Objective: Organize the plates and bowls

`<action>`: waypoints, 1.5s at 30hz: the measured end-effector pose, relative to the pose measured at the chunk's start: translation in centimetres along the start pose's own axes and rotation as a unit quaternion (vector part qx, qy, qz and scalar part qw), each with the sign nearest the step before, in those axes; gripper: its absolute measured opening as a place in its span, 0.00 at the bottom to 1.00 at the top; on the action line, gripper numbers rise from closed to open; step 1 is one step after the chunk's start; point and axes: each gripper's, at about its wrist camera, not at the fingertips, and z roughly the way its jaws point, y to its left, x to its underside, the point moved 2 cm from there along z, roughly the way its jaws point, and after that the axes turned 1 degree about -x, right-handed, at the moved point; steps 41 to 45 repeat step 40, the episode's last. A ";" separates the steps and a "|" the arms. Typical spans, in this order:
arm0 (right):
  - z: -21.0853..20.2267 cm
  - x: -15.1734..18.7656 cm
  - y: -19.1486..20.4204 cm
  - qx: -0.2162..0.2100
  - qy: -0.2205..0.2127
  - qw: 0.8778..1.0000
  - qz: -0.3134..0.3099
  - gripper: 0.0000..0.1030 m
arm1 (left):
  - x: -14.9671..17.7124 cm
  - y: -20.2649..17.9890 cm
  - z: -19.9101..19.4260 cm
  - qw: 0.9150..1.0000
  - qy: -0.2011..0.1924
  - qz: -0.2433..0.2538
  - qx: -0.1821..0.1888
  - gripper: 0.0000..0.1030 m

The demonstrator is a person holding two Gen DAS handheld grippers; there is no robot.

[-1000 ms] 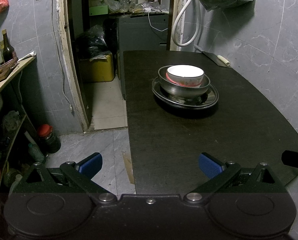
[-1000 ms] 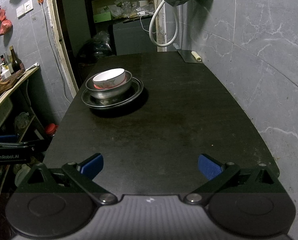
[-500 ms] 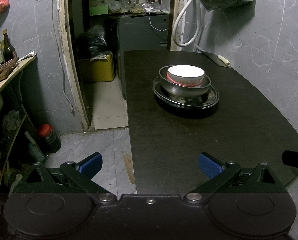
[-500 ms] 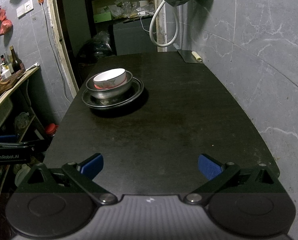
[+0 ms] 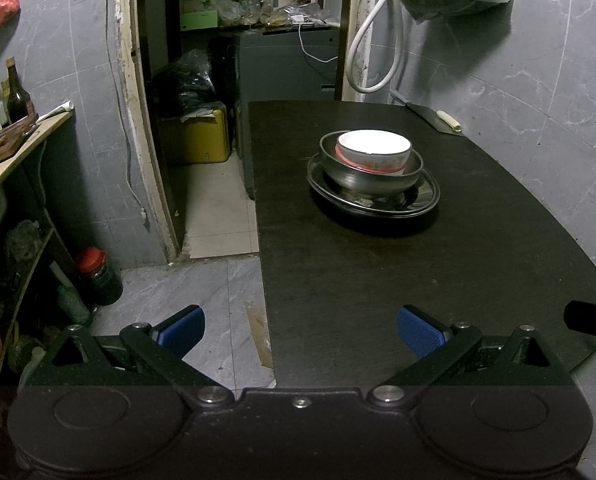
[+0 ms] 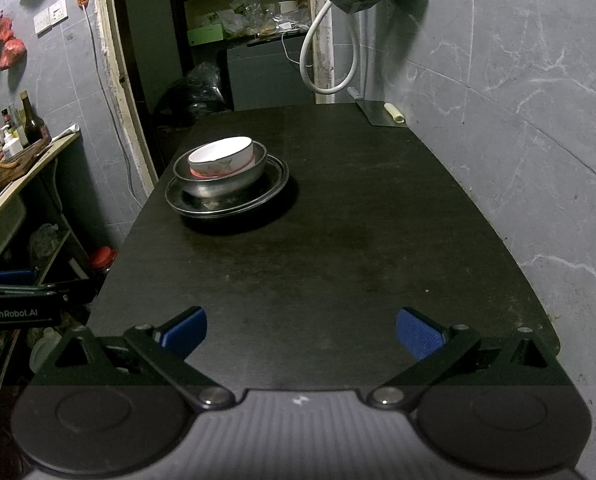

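A white bowl with a red pattern sits inside a metal bowl, which stands on a dark metal plate on the black table. My left gripper is open and empty at the table's near left corner, far from the stack. My right gripper is open and empty over the table's near edge. The left gripper also shows at the left edge of the right wrist view.
A cleaver with a pale handle lies at the table's far right corner by the tiled wall. A doorway and yellow box are to the left. A shelf with bottles and a red-lidded jar stand at left.
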 end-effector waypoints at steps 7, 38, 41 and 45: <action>0.0 0.0 0.0 0.000 0.000 1.000 0.000 1.00 | 0.0 0.0 0.0 1.000 -0.001 0.000 0.000 0.99; 0.4 0.0 0.9 0.022 0.008 1.000 0.014 1.00 | -0.6 1.5 0.7 0.999 0.011 -0.021 0.024 0.99; 0.4 0.0 1.0 0.029 0.008 0.999 0.021 1.00 | -0.8 1.7 1.0 0.999 0.015 -0.018 0.034 0.99; 0.4 0.0 1.0 0.029 0.008 0.999 0.021 1.00 | -0.8 1.7 1.0 0.999 0.015 -0.018 0.034 0.99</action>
